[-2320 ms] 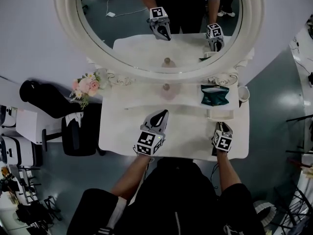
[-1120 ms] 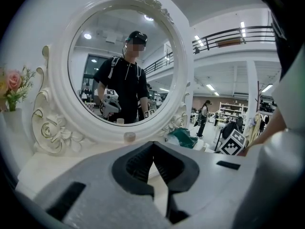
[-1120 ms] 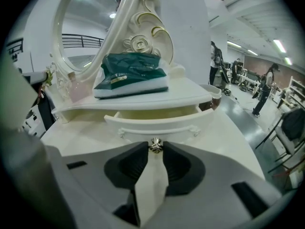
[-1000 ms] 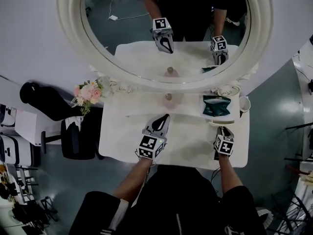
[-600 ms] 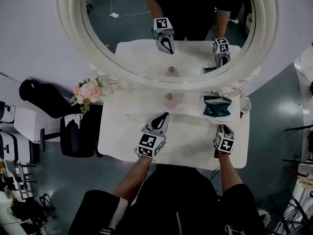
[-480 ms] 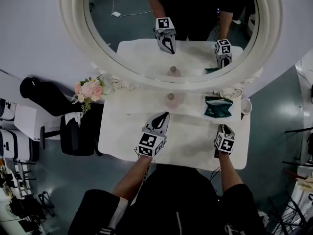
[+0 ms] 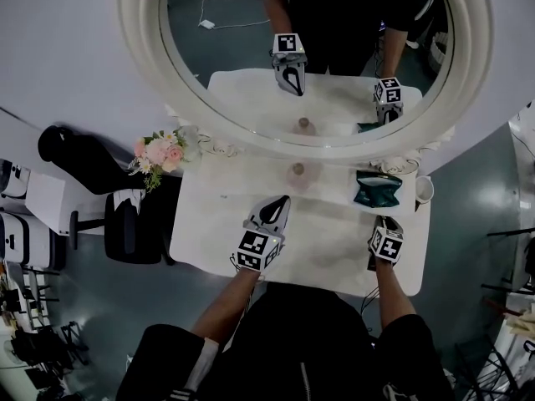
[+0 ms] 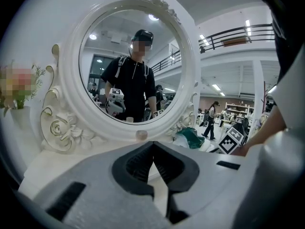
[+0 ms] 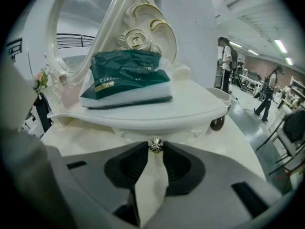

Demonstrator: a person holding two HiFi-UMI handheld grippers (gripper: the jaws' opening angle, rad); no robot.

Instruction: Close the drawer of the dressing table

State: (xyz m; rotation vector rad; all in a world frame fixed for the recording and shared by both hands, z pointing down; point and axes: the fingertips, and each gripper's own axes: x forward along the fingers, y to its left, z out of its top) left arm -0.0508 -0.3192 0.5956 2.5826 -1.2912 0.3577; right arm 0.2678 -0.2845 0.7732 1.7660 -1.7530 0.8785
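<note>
The white dressing table (image 7: 217, 224) carries a small raised shelf on its right, and the drawer (image 9: 128, 133) sits beneath it. The drawer front lies close under the shelf edge. My right gripper (image 9: 155, 149) is shut on the drawer's small metal knob (image 9: 155, 145), one jaw tip on each side of it. In the head view the right gripper (image 7: 382, 221) points at the shelf's front edge. My left gripper (image 7: 276, 203) hovers over the middle of the tabletop, shut and empty, its tips meeting in the left gripper view (image 8: 152, 146).
A green packet (image 7: 374, 189) lies on the shelf above the drawer. A round mirror (image 7: 318, 48) stands behind the table, a small pink jar (image 7: 297, 174) at its foot. Flowers (image 7: 159, 151) sit at the back left, a white cup (image 7: 422, 190) at the right edge, and a dark chair (image 7: 125, 224) left of the table.
The drawer, pulled out from under the shelf earlier, has slid in. My right gripper moved with it toward the mirror, still on the knob. The left gripper stayed put.
</note>
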